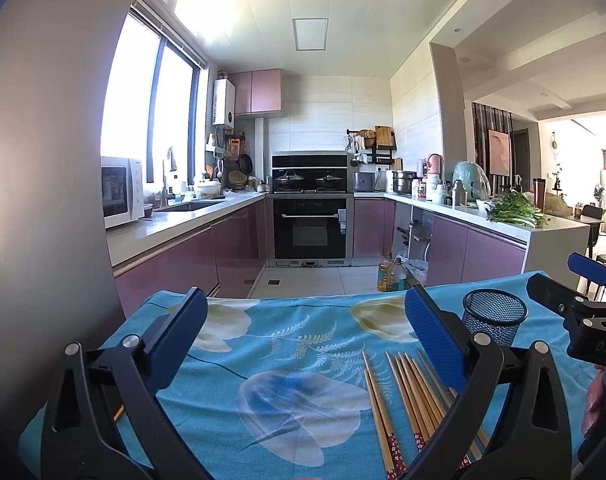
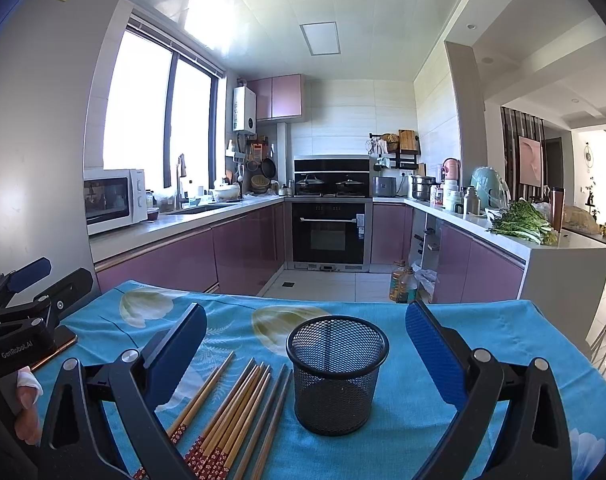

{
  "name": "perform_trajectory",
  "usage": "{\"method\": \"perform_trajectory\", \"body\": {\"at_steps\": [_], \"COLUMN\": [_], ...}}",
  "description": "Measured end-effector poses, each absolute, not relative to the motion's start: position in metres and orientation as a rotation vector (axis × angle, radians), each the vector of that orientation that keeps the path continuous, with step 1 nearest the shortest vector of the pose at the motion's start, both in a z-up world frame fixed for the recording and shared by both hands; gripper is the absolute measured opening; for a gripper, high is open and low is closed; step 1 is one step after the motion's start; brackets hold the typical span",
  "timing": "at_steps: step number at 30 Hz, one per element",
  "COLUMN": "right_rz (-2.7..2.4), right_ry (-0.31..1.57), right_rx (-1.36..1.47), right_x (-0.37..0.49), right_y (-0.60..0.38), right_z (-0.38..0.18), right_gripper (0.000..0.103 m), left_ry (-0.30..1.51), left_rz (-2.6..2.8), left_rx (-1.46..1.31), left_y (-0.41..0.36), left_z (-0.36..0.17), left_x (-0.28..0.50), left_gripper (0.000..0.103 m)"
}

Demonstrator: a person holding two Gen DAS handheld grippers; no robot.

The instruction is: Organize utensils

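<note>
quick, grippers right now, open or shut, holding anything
Left gripper: open, holding nothing; the chopsticks lie on the cloth below it.
Right gripper: open, holding nothing; the mesh cup stands between its fingers, untouched.

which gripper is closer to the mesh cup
Right. The right gripper is open with the mesh cup between its fingers; the left gripper is open off to the cup's left, over the chopsticks.
</note>
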State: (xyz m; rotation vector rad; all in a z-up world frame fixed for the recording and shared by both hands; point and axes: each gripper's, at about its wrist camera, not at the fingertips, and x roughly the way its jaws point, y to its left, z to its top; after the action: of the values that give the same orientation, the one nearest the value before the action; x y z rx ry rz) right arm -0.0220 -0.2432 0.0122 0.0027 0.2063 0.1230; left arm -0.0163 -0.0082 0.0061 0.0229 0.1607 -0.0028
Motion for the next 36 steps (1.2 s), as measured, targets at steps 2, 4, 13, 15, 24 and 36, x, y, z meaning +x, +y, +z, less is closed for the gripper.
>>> {"method": "perform_trajectory", "body": {"at_steps": [2, 4, 13, 15, 24, 36], "right_rz": [0.123, 0.122, 0.125, 0.126, 0.124, 0.123], "right_ry": [0.203, 0.201, 0.202, 0.202, 0.199, 0.199], "right_rx": [0.003, 0.003, 0.003, 0.006, 0.009, 0.008], "right_x": [-0.0228, -0.0229, -0.0232, -0.0234, -0.0238, -0.0238], "right_y": [-0.2436, -0.2431, -0.2423, -0.2425, -0.2438, -0.2444], "right_z": [0.0115, 0.0120, 0.0123, 0.0123, 0.0122, 0.0124], "right_gripper": [0.096, 0.096, 0.096, 0.096, 0.096, 0.096], "left_ry": [0.159, 0.160, 0.160, 0.158, 0.156, 0.155], "left_rz": [-0.003, -0.001, -0.002, -0.002, -0.001, -0.002], "left_rx": [0.023, 0.024, 0.024, 0.024, 0.024, 0.024], "left_y": [-0.0081, -0.0083, -0.0083, -0.0083, -0.0087, -0.0094], "left_z": [0.0063, 0.0062, 0.0065, 0.0064, 0.0069, 0.0067], "left_x": [-0.0164, -0.0164, -0.0163, -0.0161, -0.0161, -0.0165], "left_gripper": [0.097, 0.097, 0.097, 0.097, 0.097, 0.097]}}
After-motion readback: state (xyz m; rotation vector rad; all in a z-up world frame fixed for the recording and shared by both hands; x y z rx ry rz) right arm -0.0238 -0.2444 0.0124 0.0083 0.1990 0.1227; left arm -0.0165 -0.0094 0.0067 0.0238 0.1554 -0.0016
